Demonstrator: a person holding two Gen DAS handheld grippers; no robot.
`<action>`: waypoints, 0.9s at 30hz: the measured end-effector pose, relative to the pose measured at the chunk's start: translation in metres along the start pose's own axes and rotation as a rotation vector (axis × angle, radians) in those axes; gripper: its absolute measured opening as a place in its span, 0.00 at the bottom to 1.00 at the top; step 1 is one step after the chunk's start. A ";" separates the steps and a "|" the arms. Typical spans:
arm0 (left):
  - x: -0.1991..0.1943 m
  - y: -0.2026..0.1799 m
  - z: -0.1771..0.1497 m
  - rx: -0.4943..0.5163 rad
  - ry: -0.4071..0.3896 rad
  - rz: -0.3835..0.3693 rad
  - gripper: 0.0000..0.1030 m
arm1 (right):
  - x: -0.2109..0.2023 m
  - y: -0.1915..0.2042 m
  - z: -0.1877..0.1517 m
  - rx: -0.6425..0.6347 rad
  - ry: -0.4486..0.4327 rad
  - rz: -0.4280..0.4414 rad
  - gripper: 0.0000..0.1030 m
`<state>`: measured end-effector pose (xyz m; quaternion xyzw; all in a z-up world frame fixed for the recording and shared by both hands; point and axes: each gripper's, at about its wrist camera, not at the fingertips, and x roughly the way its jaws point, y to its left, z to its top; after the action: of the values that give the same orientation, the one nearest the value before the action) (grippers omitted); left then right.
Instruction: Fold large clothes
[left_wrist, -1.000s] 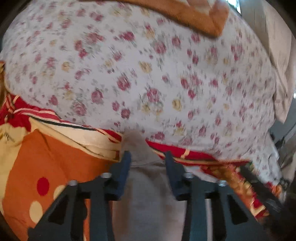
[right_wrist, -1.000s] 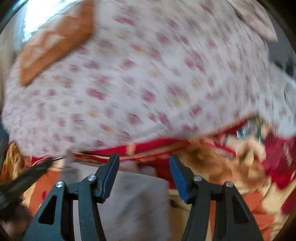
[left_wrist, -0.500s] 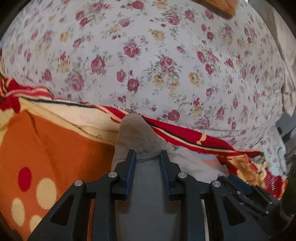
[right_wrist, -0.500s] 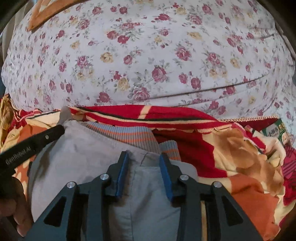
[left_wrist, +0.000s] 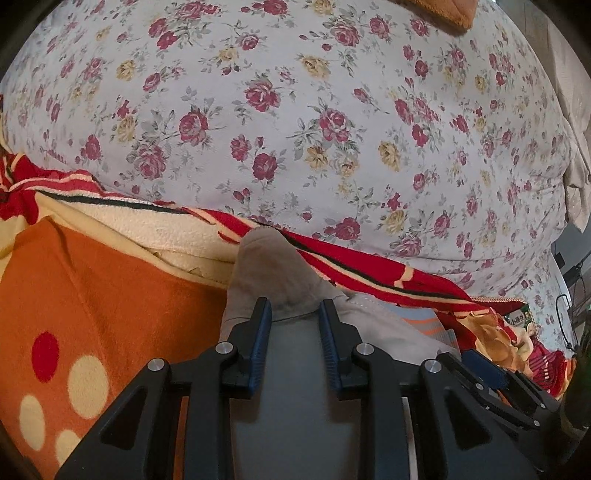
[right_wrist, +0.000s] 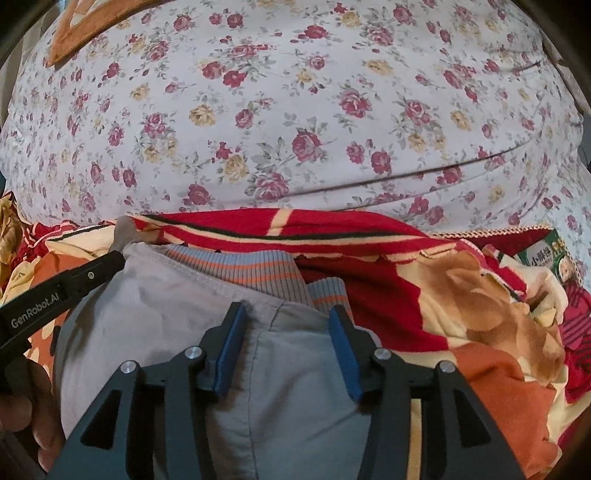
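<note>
**The grey top could slip and lose its fold**

The bed has a big flowered sheet (left_wrist: 295, 110) on it. Nearer to us lies a red and orange blanket (left_wrist: 92, 295). On the blanket sits the grey top (right_wrist: 177, 302), bunched up, with a striped cuff (right_wrist: 243, 269) poking out at its far edge.

The left hand-held gripper (left_wrist: 294, 314) is pinching a fold of the grey top. That grip looks small. If the person pulls hard, I think the cloth could slide out.

The right hand-held gripper (right_wrist: 286, 317) is opening. The grey cloth lies between its jaws, but the pads do not seem to press on it. So one side may drop and the fold may go crooked.

The top might also drag the soft blanket along and get messy again.
</note>
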<state>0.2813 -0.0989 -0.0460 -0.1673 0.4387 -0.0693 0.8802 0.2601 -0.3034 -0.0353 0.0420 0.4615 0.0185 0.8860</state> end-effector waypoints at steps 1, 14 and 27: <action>0.000 0.000 0.000 0.000 0.000 -0.002 0.19 | 0.000 0.001 0.000 0.005 0.000 -0.005 0.52; 0.000 0.001 0.002 0.013 0.002 -0.001 0.19 | -0.001 -0.002 -0.002 0.045 0.001 -0.010 0.61; -0.063 0.022 0.012 -0.080 0.054 -0.122 0.41 | -0.098 -0.072 -0.004 0.265 -0.205 0.077 0.72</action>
<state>0.2521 -0.0592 -0.0003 -0.2268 0.4538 -0.1097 0.8547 0.2007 -0.3819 0.0359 0.1778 0.3653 -0.0130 0.9136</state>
